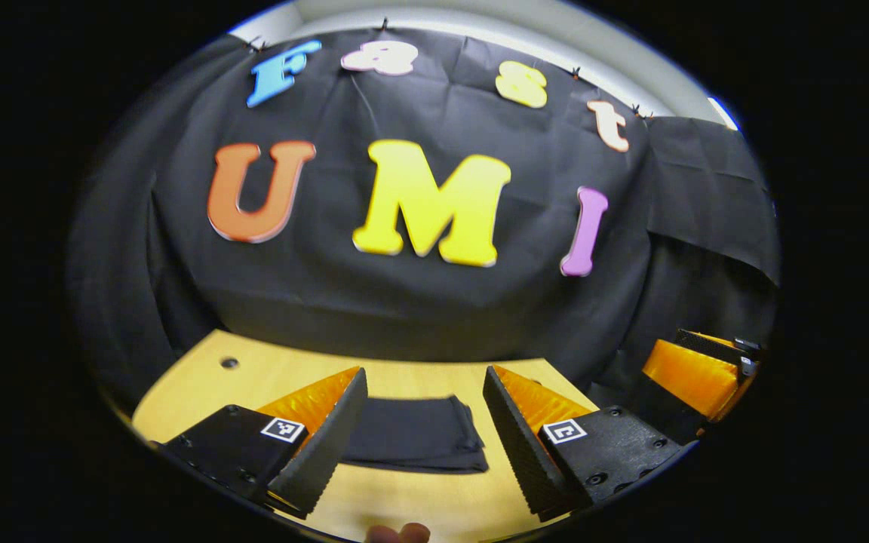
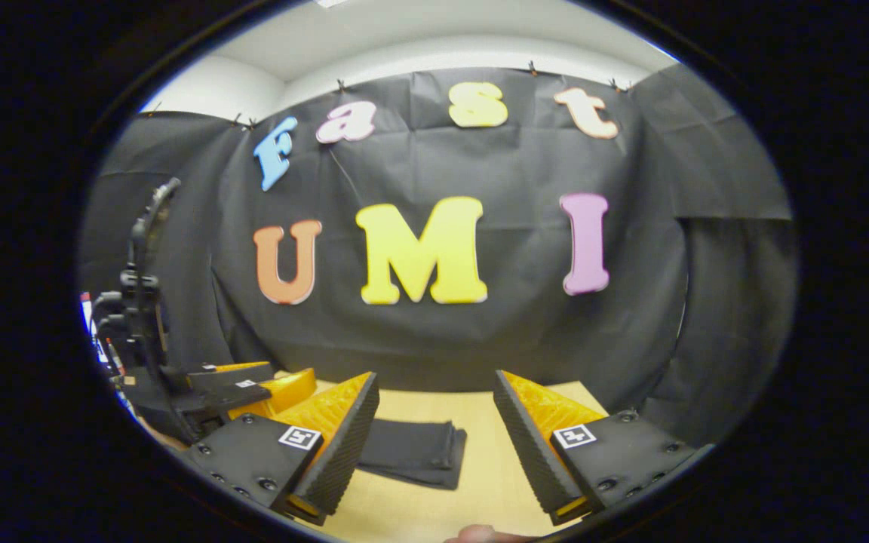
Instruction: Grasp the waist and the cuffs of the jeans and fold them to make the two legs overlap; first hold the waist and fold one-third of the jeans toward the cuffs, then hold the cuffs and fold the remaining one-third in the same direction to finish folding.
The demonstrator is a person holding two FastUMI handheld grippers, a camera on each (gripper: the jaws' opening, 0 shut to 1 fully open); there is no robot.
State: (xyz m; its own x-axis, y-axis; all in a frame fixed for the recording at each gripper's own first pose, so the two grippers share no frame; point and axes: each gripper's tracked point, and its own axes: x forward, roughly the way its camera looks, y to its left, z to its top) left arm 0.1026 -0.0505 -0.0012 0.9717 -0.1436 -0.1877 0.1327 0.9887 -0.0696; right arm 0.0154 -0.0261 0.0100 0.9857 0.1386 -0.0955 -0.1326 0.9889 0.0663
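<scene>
Left gripper view: the left gripper [image 1: 425, 422] has its fingers spread wide with nothing between them, raised above the table [image 1: 253, 377]; beyond its tips the jeans [image 1: 412, 441] lie folded flat into a compact dark stack, and the right gripper [image 1: 695, 377] sits off to the far right. Right gripper view: the right gripper [image 2: 436, 430] is likewise spread and empty, the jeans [image 2: 412, 451] lie ahead just left of centre, and the left gripper [image 2: 253, 385] stands further left.
</scene>
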